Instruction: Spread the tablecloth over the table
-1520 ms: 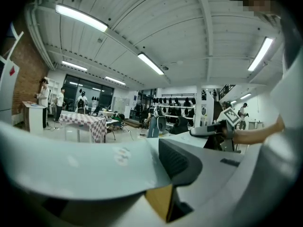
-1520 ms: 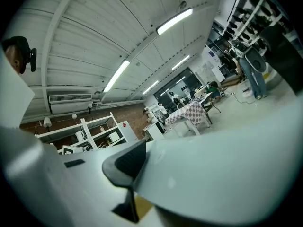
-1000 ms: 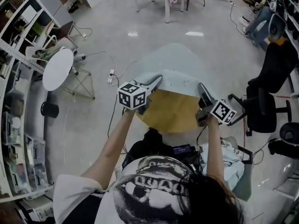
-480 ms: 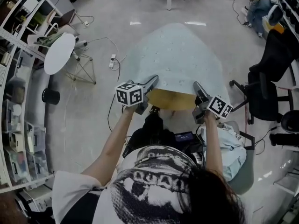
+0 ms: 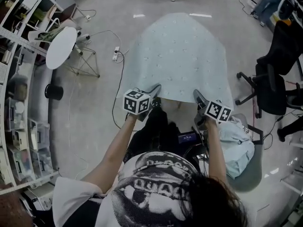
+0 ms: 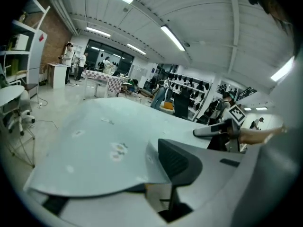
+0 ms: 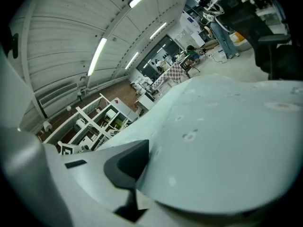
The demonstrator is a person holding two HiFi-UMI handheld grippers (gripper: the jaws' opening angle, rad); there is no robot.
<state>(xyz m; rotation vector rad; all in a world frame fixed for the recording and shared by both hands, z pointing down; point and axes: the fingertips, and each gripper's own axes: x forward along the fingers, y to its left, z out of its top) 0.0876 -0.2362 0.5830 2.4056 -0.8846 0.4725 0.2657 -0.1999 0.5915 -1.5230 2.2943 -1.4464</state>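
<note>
1. The cloth [image 5: 177, 56] lies spread at 12 o'clock, hiding whatever is under it.
2. My left gripper [image 5: 154, 89] pinches its near edge at 7 o'clock.
3. My right gripper [image 5: 197, 95], at 5 o'clock, has just been closing on that edge; the cloth covers one jaw.

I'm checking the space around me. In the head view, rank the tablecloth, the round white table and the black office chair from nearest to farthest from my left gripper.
1. tablecloth: straight ahead, its near edge pinched by the left gripper.
2. round white table: off to the left, apart from the cloth.
3. black office chair: at the far right.
</note>
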